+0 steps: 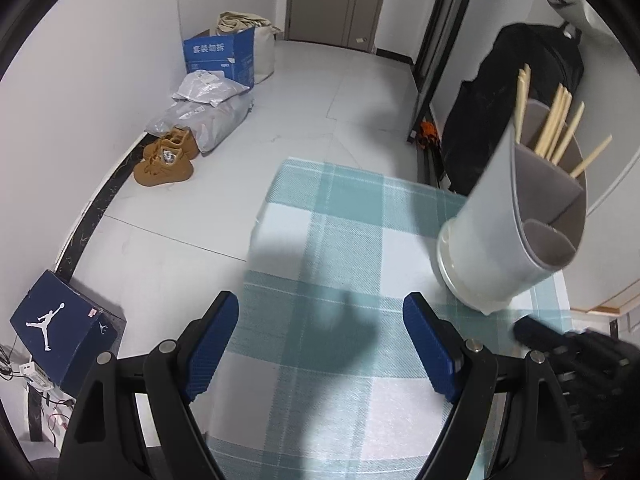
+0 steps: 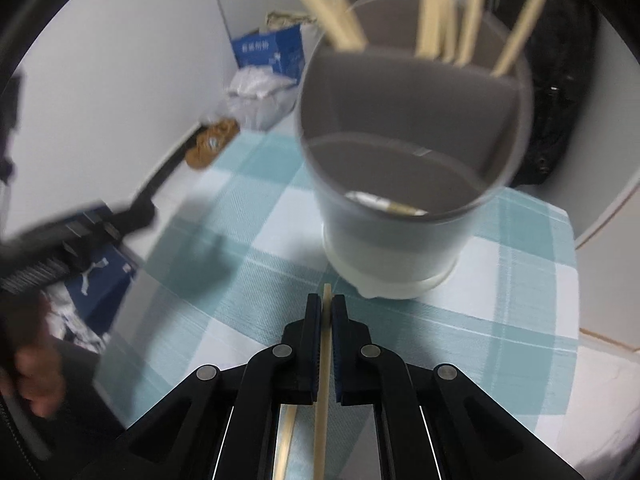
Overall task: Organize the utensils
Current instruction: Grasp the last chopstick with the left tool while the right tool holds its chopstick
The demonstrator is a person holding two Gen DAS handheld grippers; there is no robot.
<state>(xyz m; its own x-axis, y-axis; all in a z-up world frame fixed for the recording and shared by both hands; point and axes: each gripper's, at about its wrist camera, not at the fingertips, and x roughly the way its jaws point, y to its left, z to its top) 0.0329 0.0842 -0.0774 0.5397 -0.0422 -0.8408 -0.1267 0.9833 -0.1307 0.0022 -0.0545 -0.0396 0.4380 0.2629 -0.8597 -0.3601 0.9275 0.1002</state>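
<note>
A grey divided utensil holder [image 1: 516, 216] stands on the checked tablecloth [image 1: 340, 240] at the right, with several wooden chopsticks [image 1: 556, 128] upright in its far compartment. My left gripper [image 1: 320, 344] is open and empty, low over the cloth, left of the holder. My right gripper [image 2: 326, 312] is shut on a single wooden chopstick [image 2: 323, 380], held just in front of the holder [image 2: 412, 184]. Several chopsticks [image 2: 440, 20] stand in its back compartment, and a pale utensil [image 2: 384, 205] lies in the bottom of its near compartment. A second chopstick [image 2: 286, 436] shows below the right gripper's jaws.
The table's left edge drops to a tiled floor with brown shoes [image 1: 168, 156], grey parcels [image 1: 208, 108], a blue carton [image 1: 220, 56] and a navy shoe box [image 1: 60, 328]. A black bag [image 1: 520, 92] hangs behind the holder. The right gripper's black body [image 1: 572, 348] is at the right.
</note>
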